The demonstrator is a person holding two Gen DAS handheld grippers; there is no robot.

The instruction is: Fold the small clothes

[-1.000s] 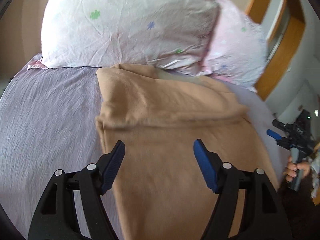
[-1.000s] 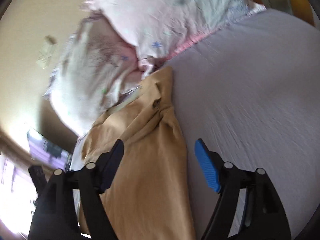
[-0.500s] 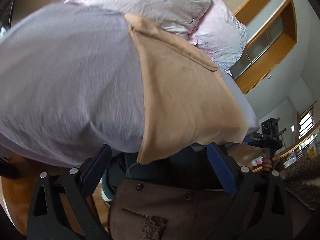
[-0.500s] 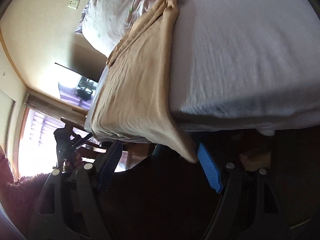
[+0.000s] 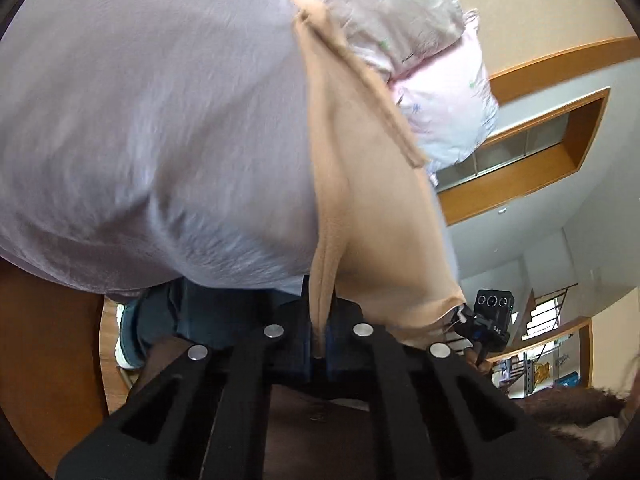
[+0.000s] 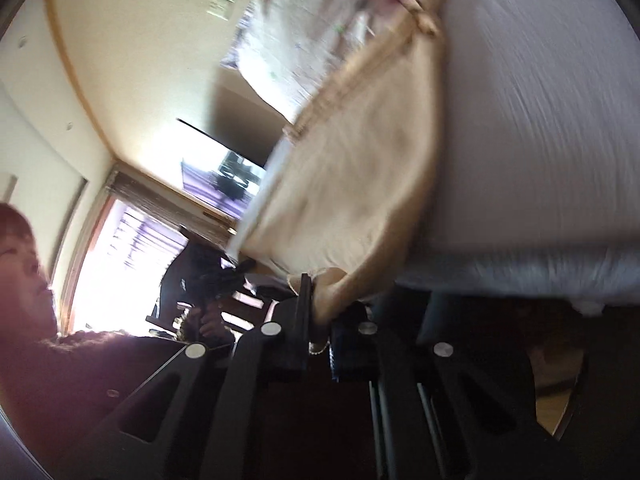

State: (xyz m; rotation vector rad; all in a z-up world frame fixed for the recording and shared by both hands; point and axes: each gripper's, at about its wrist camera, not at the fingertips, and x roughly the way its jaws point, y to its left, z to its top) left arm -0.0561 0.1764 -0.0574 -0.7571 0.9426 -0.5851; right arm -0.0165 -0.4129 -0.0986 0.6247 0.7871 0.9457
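A tan garment (image 5: 368,184) lies spread on the lilac bed sheet (image 5: 152,120), its far end against the pillows. My left gripper (image 5: 318,344) is shut on the garment's near left corner at the bed's edge. My right gripper (image 6: 318,332) is shut on the near right corner of the tan garment (image 6: 360,184). The right gripper also shows in the left wrist view (image 5: 486,320), pinching that corner. The right wrist view is blurred.
Two pale floral pillows (image 5: 420,40) lie at the head of the bed. The mattress edge (image 6: 520,272) hangs over dark space below. A wooden window frame (image 5: 540,152) is at the right. The person's brown coat (image 5: 320,420) and face (image 6: 20,260) are close by.
Both grippers were open over the garment, dropped to the near bed edge, and have shut on the garment's two near corners.
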